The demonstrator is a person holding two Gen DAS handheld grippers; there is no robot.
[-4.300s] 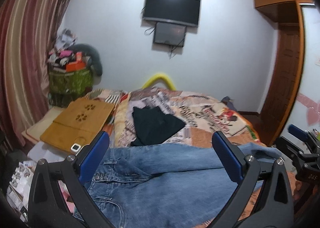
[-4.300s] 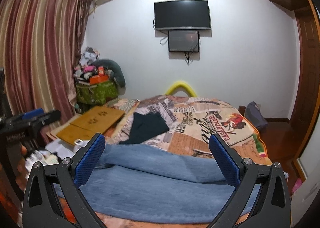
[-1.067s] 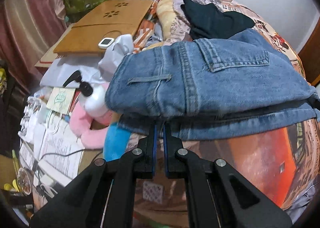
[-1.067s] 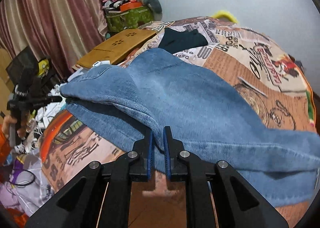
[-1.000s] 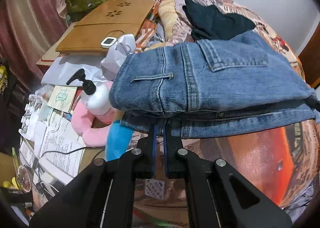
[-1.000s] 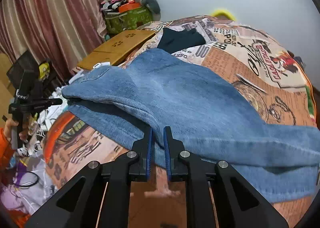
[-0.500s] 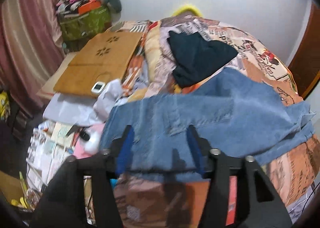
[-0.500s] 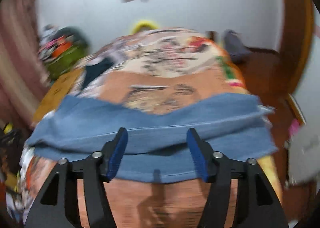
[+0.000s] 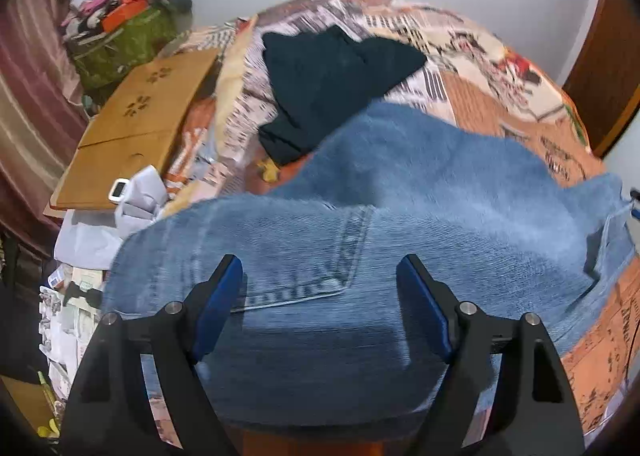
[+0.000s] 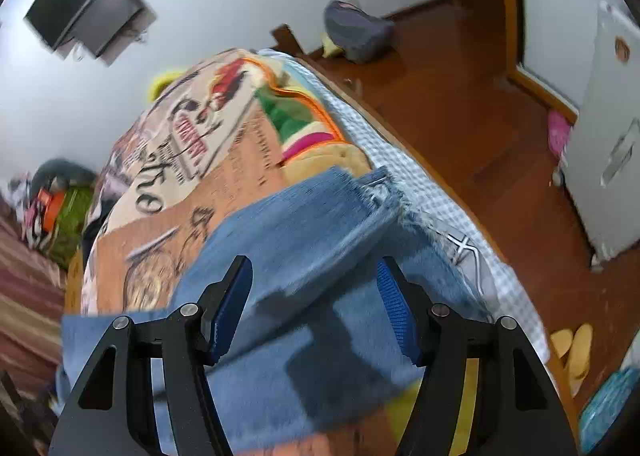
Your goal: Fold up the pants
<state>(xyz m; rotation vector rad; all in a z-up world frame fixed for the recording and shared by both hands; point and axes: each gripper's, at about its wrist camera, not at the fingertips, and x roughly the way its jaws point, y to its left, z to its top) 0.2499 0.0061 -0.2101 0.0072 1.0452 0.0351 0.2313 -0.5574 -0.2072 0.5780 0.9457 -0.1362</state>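
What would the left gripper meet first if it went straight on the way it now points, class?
Most likely the jeans: the open left gripper looks down along its fingers at the denim near the back pocket. Depth is unclear.

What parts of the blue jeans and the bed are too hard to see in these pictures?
- Left wrist view: the jeans are smeared by motion blur; their near edge is hidden behind the left hand-held gripper.
- Right wrist view: the jeans' frayed hems are blurred; the right hand-held gripper covers the cloth below.
- How many layers are folded: cannot tell.
- Blanket lettering: too blurred to read.
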